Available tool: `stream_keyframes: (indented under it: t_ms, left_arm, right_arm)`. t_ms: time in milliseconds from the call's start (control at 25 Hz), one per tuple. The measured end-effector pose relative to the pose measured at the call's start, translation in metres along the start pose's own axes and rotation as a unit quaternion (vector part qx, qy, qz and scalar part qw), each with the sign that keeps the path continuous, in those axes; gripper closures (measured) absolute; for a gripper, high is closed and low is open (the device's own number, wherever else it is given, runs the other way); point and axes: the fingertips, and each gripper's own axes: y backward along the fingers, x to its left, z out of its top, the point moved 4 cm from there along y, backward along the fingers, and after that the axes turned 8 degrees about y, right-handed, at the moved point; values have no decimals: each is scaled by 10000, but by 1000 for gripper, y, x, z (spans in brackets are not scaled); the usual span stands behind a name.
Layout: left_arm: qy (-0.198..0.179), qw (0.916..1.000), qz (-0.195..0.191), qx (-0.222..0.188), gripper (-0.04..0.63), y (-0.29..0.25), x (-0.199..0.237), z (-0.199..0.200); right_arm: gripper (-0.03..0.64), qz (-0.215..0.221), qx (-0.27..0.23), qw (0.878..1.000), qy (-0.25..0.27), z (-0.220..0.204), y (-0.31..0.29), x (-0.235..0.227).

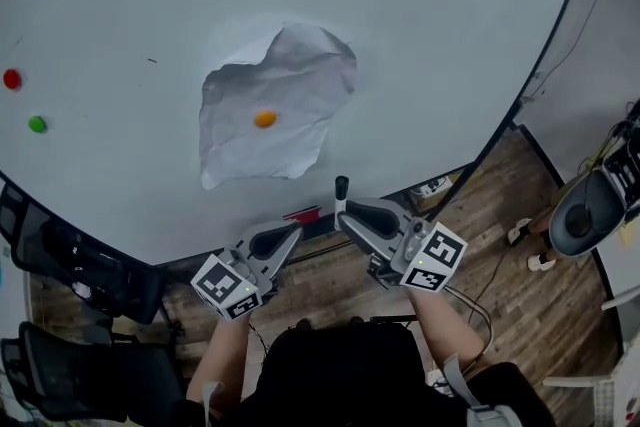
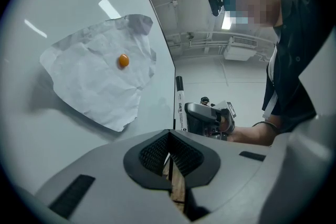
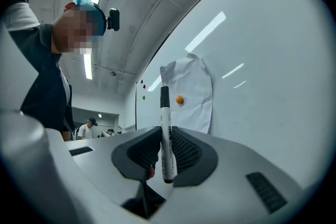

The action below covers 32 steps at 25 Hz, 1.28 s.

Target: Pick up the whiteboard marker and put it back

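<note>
At the whiteboard (image 1: 450,35), a person works with a claw in each hand. The right claw (image 1: 343,207) pinches the whiteboard marker (image 3: 165,128) by its lower barrel. The marker stands upright, black cap on top, near the board's lower edge and below a crumpled paper sheet (image 1: 275,105) pinned by an orange magnet (image 1: 264,118). The left claw (image 2: 169,136) is pressed together on nothing, just beside its partner. The pick-up looks done; setting the marker back in its place is not yet done.
</note>
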Motion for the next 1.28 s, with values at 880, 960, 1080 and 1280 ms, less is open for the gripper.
stream_keyframes:
  t_ms: [880, 960, 1080, 1280]
  left_arm:
    - [377, 9989, 269, 9, 588, 4, 26, -34]
    - [481, 9983, 333, 23, 588, 7, 31, -43]
    - [597, 9973, 413, 65, 588, 12, 37, -55]
    - [774, 9956, 524, 93, 588, 16, 47, -73]
  right_arm:
    - [543, -30, 1014, 9925, 676, -47, -18, -16]
    - [543, -81, 1239, 9889, 817, -59, -18, -21]
    - [543, -149, 1588, 9816, 1049, -78, -16, -29]
    - [543, -147, 2270, 9614, 1551, -112, -12, -40]
